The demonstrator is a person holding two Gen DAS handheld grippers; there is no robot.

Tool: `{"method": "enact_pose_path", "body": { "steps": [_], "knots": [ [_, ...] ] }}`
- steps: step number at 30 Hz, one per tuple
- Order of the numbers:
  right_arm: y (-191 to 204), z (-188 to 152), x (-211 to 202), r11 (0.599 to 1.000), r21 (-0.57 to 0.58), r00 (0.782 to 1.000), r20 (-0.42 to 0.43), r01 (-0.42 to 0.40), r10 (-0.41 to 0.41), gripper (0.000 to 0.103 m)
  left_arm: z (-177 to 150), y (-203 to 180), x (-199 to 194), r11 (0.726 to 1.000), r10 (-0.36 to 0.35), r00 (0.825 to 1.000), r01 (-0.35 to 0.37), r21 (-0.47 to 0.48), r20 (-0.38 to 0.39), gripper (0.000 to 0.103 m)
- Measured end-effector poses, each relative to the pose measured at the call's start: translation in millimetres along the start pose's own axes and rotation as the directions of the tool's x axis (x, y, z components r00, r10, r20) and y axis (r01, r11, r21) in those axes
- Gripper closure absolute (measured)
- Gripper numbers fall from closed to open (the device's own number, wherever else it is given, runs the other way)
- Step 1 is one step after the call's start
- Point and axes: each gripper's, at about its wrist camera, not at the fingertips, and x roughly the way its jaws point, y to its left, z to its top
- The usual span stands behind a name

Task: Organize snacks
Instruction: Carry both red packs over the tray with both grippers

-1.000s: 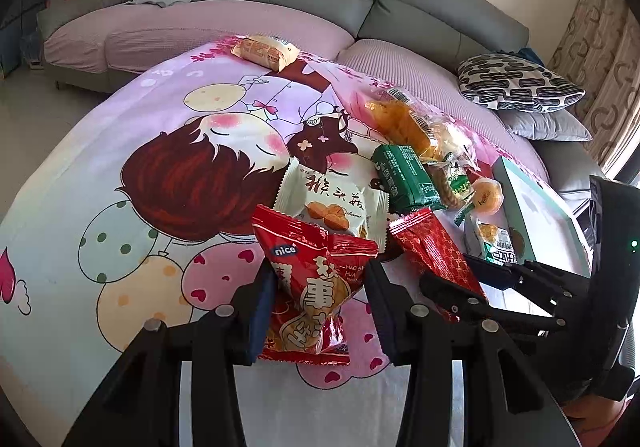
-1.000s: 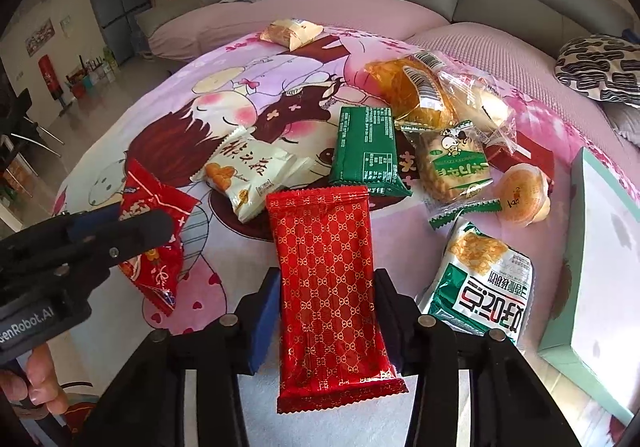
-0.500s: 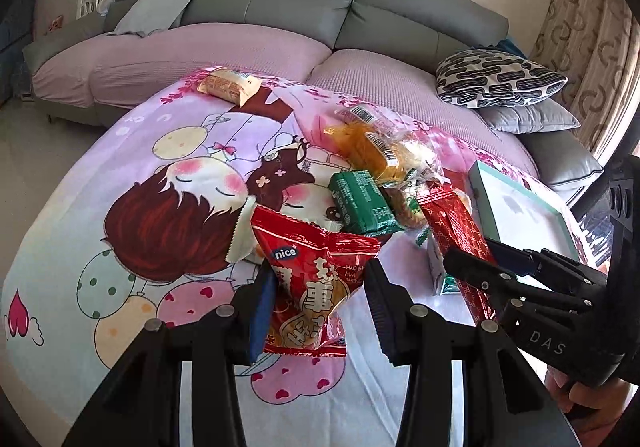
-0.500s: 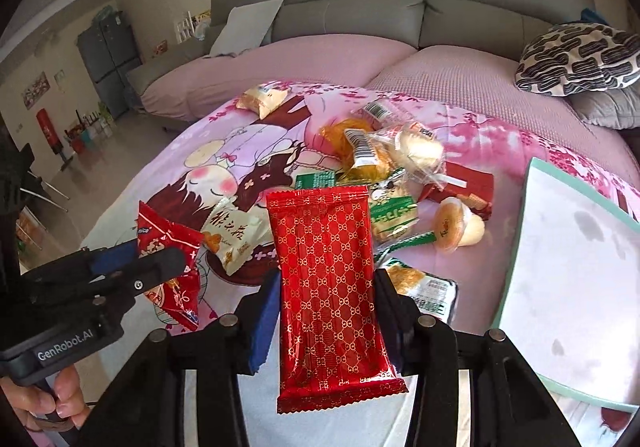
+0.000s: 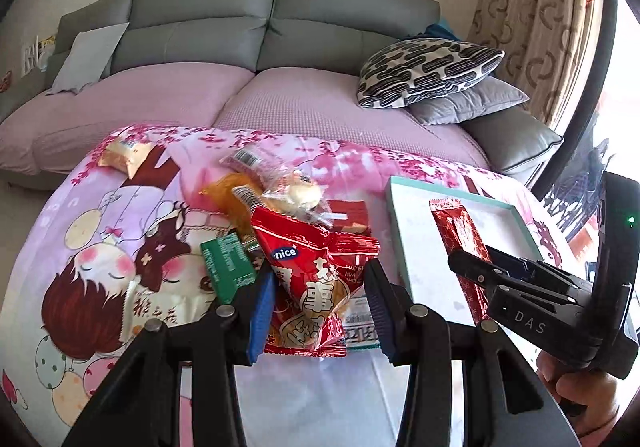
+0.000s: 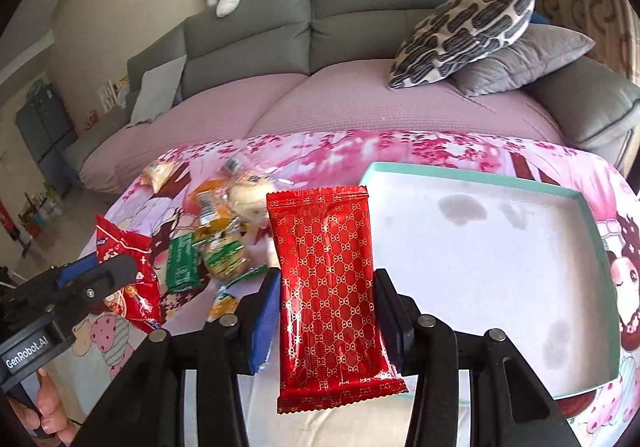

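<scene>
snacks piled beside tray; left tool grips "nice" bag, right tool patterned packet.

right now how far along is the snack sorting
Nothing looks done: the teal tray holds no snacks. In hand: the left gripper is shut on the red nice bag, and the right gripper is shut on the red patterned packet, both lifted near the tray. Left: the green packet, the clear-wrapped pastries and the other snacks lie on the pink cloth.

Bright daylight from the right; fisheye-bent edges, dark corners.
</scene>
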Motion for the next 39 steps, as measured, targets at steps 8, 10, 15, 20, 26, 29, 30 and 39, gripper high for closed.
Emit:
{"method": "enact_pose_path", "body": {
  "steps": [8, 10, 15, 20, 26, 29, 30, 39],
  "knots": [
    [-78, 5, -17, 0.98, 0.155, 0.989, 0.052, 0.129, -0.139, 0.055, 30, -63, 21, 0.994, -0.081, 0.996, 0.079, 0.071, 0.028, 0.057],
    [-96, 4, -20, 0.968, 0.197, 0.984, 0.056, 0.153, -0.167, 0.055, 38, -75, 26, 0.992, -0.101, 0.994, 0.098, 0.075, 0.037, 0.057],
    [-129, 2, -25, 0.947, 0.256, 0.975, 0.058, 0.193, -0.215, 0.055, 53, -103, 42, 0.987, -0.144, 0.988, 0.14, 0.083, 0.048, 0.057],
    [-145, -3, -21, 0.928, 0.295, 0.968, 0.04, 0.227, -0.249, 0.055, 56, -124, 63, 0.982, -0.168, 0.985, 0.165, 0.092, 0.028, 0.057],
    [-154, -8, -9, 0.911, 0.317, 0.96, 0.001, 0.266, -0.28, 0.055, 51, -134, 104, 0.983, -0.162, 0.986, 0.165, 0.081, -0.034, 0.057],
    [-158, -8, -2, 0.905, 0.325, 0.958, -0.014, 0.275, -0.286, 0.055, 50, -135, 124, 0.985, -0.153, 0.986, 0.158, 0.072, -0.069, 0.057],
    [-159, -8, 0, 0.903, 0.326, 0.957, -0.02, 0.279, -0.288, 0.055, 51, -135, 131, 0.985, -0.153, 0.985, 0.158, 0.067, -0.077, 0.057],
    [-167, 3, 27, 0.905, 0.318, 0.958, -0.048, 0.284, -0.283, 0.055, 61, -133, 172, 0.988, -0.134, 0.981, 0.142, 0.052, -0.14, 0.057]
  ]
}}
